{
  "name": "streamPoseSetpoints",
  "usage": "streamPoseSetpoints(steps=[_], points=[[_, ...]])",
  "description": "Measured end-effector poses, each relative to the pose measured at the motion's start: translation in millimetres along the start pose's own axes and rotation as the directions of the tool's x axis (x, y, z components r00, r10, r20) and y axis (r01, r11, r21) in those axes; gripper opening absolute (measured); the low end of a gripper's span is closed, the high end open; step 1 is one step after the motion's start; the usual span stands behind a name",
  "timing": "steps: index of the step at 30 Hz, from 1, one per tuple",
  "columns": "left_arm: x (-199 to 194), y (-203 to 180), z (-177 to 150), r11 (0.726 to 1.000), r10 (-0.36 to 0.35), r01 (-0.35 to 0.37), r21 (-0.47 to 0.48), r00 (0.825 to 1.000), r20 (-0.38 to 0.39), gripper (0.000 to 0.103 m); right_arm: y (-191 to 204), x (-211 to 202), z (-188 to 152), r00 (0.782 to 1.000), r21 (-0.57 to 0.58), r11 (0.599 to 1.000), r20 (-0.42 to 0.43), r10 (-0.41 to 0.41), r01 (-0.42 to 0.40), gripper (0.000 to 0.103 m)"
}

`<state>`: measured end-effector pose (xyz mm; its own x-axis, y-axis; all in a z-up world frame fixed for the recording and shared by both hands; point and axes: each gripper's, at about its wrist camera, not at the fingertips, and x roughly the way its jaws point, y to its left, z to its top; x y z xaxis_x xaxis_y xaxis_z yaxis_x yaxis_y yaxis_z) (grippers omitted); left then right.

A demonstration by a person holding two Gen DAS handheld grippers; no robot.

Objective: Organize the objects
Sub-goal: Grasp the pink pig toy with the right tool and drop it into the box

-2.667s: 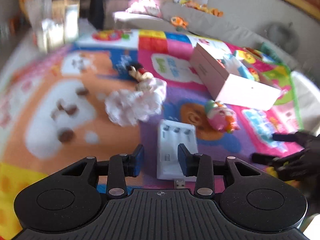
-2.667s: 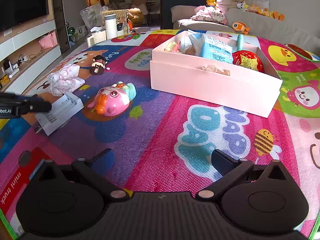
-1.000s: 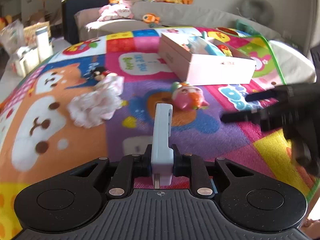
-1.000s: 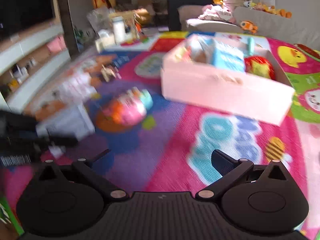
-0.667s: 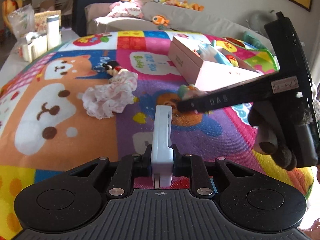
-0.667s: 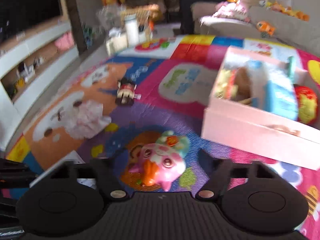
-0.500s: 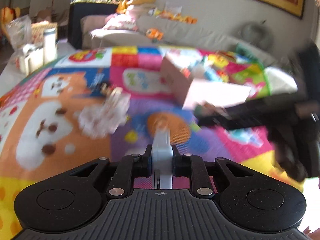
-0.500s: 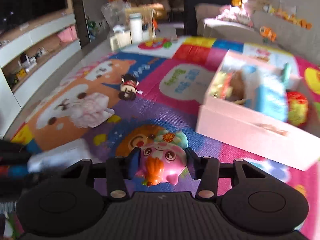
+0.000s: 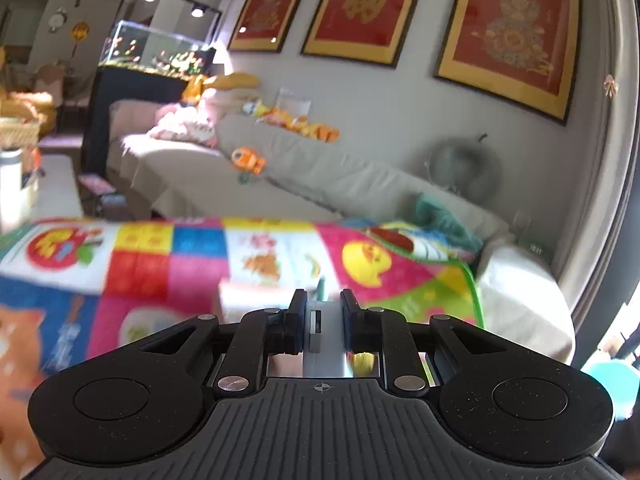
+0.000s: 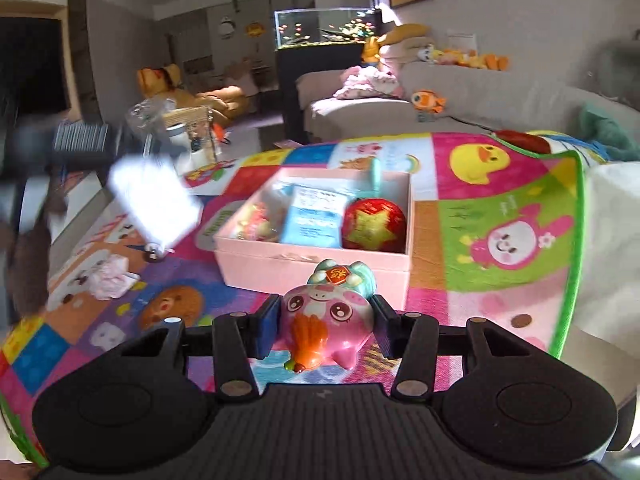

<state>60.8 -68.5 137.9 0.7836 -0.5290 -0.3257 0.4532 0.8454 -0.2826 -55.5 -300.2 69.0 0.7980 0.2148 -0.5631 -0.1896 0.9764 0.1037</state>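
My left gripper (image 9: pixel 323 312) is shut on a white charger (image 9: pixel 322 334), seen edge-on between its pads and lifted off the play mat (image 9: pixel 140 264). In the right wrist view the same charger (image 10: pixel 156 204) hangs blurred in the air at the left. My right gripper (image 10: pixel 326 318) is shut on a pink fish-like toy (image 10: pixel 320 308), held just in front of the pink box (image 10: pixel 312 258). The box holds a red star ball (image 10: pixel 374 224), a blue packet (image 10: pixel 312 216) and other small items. In the left wrist view, the pink box (image 9: pixel 250 296) shows only partly behind the fingers.
A crumpled white cloth (image 10: pixel 110 276) lies on the mat left of the box. A grey sofa (image 10: pixel 460 112) with soft toys runs along the far side. A fish tank (image 10: pixel 324 28) stands behind it, and a low table with a bottle (image 9: pixel 12 184) is at the left.
The right gripper closed on the pink toy and lifted it toward the pink box. The left gripper rose and tilted up with the charger, so its view now shows sofa and wall.
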Motion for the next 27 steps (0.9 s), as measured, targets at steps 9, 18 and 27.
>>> streamPoseSetpoints(steps=[9, 18, 27], points=[[27.4, 16.2, 2.8, 0.995, 0.077, -0.066, -0.074, 0.984, 0.161, 0.022, -9.6, 16.7, -3.2, 0.999, 0.018, 1.0, -0.032, -0.021, 0.021, 0.047], [-32.9, 39.6, -77.5, 1.0, 0.016, -0.016, 0.0, 0.996, -0.088, 0.022, -22.6, 54.0, 71.3, 0.999, 0.077, 0.996, 0.017, -0.035, 0.034, 0.047], [-109.5, 94.7, -121.5, 0.991, 0.095, -0.103, -0.091, 0.992, -0.086, 0.022, 4.0, 199.0, 169.2, 0.993, 0.196, 0.98, -0.119, -0.022, 0.045, 0.047]])
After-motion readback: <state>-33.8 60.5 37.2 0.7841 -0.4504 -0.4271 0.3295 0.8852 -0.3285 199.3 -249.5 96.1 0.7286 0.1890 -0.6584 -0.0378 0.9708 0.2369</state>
